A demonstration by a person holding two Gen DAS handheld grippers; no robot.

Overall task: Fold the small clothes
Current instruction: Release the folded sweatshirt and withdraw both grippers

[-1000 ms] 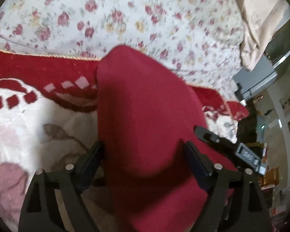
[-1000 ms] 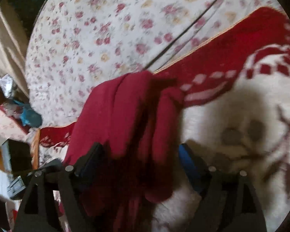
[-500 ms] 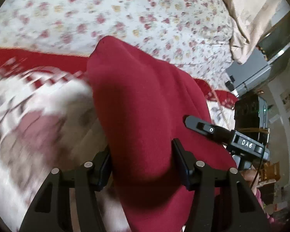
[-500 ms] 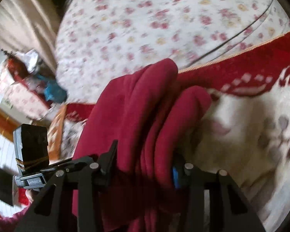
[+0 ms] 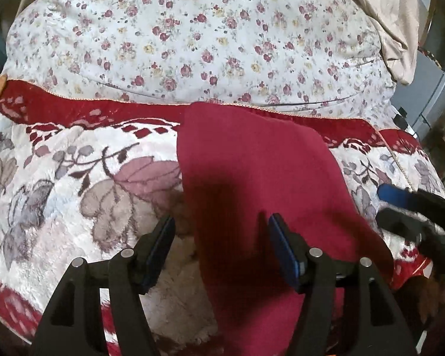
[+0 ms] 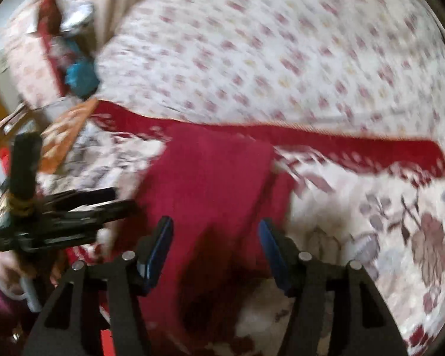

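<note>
A dark red garment lies folded flat on the red-and-white patterned blanket. It also shows in the blurred right wrist view. My left gripper is open above the garment's near edge, holding nothing. My right gripper is open above the same garment, holding nothing. The right gripper appears at the right edge of the left wrist view. The left gripper appears at the left of the right wrist view.
A white floral quilt covers the bed beyond the blanket. A beige cloth hangs at the far right, with a grey cabinet beside it. Clutter and a blue bag lie at the bed's far left.
Both grippers opened and let go of the red garment. It dropped from a raised bunch to lie flat on the blanket. Both grippers pulled back toward me.
</note>
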